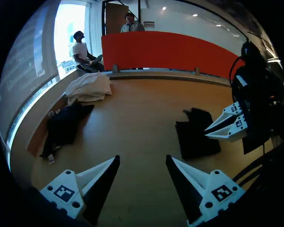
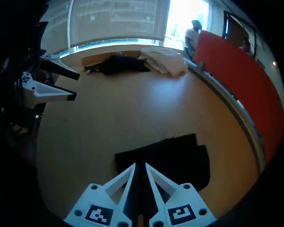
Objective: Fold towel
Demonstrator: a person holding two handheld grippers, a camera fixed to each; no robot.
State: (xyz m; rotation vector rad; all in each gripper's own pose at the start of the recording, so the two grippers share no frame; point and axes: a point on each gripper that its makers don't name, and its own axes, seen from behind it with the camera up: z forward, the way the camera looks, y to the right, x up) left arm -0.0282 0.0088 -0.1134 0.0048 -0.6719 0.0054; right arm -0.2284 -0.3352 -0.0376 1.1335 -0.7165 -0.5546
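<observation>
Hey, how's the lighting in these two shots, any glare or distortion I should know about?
Left gripper view: window blown out white, black towel a detail-free dark patch. Right gripper view: same window glare, soft sheen on the wooden table, fisheye bows the red partition.

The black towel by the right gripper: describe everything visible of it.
The black towel is soft, dark cloth lying flat on the wooden table. It is folded into a rough rectangle, with one far corner uneven and rumpled. The right gripper points its nearly closed fingers over the towel's near edge. Whether they pinch the cloth cannot be told.
</observation>
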